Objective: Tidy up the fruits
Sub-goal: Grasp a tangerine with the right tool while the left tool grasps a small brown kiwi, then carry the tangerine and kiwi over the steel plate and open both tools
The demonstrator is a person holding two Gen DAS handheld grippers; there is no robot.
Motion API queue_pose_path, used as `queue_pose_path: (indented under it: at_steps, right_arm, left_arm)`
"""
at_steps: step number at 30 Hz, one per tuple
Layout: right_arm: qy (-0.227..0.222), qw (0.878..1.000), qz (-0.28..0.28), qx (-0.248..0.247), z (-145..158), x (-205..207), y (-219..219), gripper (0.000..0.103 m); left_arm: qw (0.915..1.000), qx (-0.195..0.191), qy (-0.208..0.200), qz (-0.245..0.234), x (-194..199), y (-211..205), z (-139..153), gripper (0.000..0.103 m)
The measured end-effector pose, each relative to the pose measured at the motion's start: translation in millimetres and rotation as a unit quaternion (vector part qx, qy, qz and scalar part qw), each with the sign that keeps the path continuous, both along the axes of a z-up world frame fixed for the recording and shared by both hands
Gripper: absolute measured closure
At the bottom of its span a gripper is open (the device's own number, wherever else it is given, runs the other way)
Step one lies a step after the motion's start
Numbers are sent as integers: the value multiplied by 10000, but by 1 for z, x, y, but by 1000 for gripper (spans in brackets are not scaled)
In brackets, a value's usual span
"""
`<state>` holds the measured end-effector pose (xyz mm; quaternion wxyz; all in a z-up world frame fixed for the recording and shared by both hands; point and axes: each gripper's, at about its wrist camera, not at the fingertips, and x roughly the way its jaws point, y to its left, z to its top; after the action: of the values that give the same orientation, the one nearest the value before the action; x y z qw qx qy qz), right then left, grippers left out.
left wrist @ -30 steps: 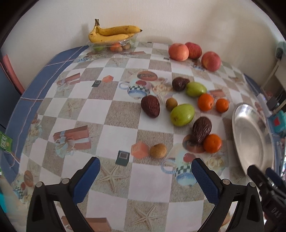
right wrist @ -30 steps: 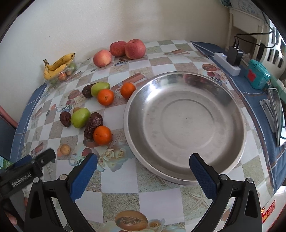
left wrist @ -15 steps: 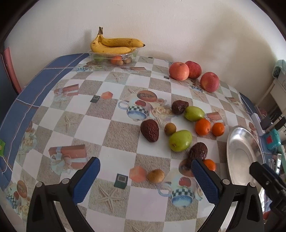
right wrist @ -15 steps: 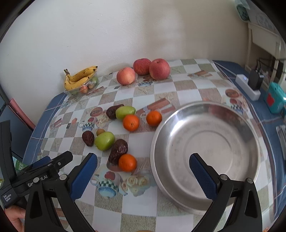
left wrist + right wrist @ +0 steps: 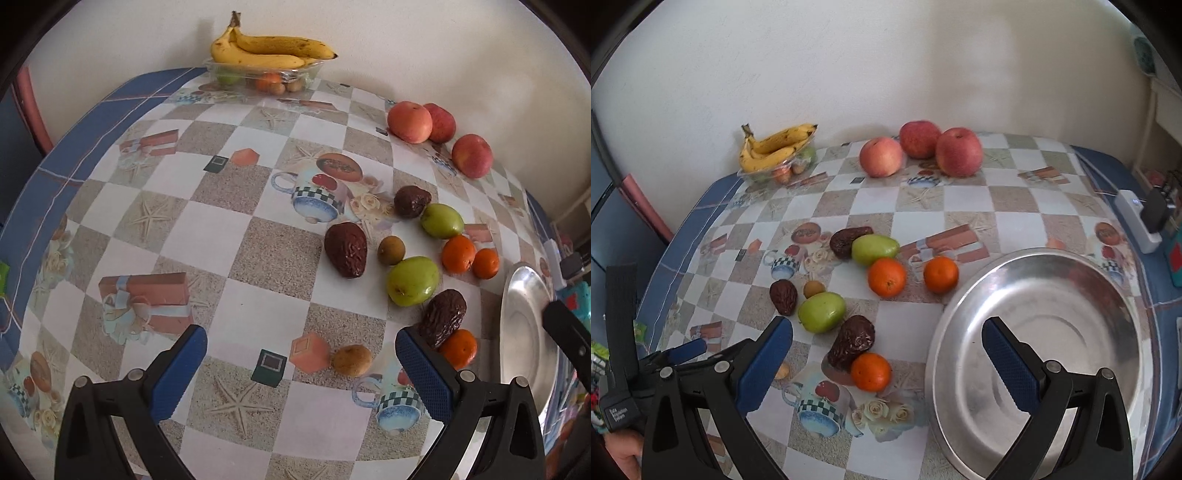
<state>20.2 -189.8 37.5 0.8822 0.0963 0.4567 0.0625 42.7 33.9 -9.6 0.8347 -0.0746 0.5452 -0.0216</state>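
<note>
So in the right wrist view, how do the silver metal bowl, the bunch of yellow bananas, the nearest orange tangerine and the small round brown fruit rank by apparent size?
1. Silver metal bowl
2. Bunch of yellow bananas, though it sits farthest away, so it is really larger than it looks
3. Nearest orange tangerine
4. Small round brown fruit

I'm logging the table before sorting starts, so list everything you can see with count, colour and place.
Apples: three, red, far edge by the wall.
Bananas: one bunch, yellow, atop a clear tray of small fruit, far left corner.
Oranges: three, orange, mid-table.
Green fruits: two, mid-table.
Wrinkled brown fruits: three, dark brown, among the green ones.
Small round fruits: two, tan, mid-table.
Metal bowl: one, silver, right, empty.
Power strip: white, far right.
Left hand-held gripper: blue pads, open.
Right hand-held gripper: blue pads, open.
</note>
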Motion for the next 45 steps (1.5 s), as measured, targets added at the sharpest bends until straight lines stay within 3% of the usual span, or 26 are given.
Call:
queue_pose_path:
  at_steps: [3, 7, 12, 14, 19, 26, 29, 33, 35, 45]
  right_arm:
    - [109, 9995, 251, -129, -5, 4, 8, 3]
    - [406, 9981, 453, -95, -21, 8, 15, 29]
    - [750, 9953, 615, -41, -41, 8, 22, 31]
    - [826, 9941, 696, 0, -47, 8, 26, 46]
    - [1067, 9909, 812, -98, -63, 9, 34, 54]
    - [1177, 9895, 810, -229, -71, 9, 34, 61]
    - [1179, 9895, 791, -258, -72, 9, 33, 65]
    - [1184, 9901, 737, -153, -72, 9, 30, 66]
    - [1187, 9902, 725, -123, -72, 9, 29, 66]
    - [778, 9952, 595, 23, -44, -1, 24, 66]
  left_arm:
    - [9997, 131, 205, -98, 3, -7, -8, 0]
    - [9986, 53, 467, -248, 2, -13, -20, 0]
    - [9975, 90, 582, -399, 0, -22, -27, 1]
    - [9971, 164, 597, -440, 0, -23, -29, 2]
    - [9971, 270, 561, -442, 1, -23, -29, 10]
    - [9963, 244, 498, -663, 4, -32, -28, 28]
    - [9959, 150, 517, -731, 3, -34, -27, 53]
    - [9957, -72, 588, -718, 4, -33, -27, 70]
    - [9966, -45, 532, -629, 4, -30, -25, 74]
    - [9992, -143, 220, -311, -1, -9, -9, 74]
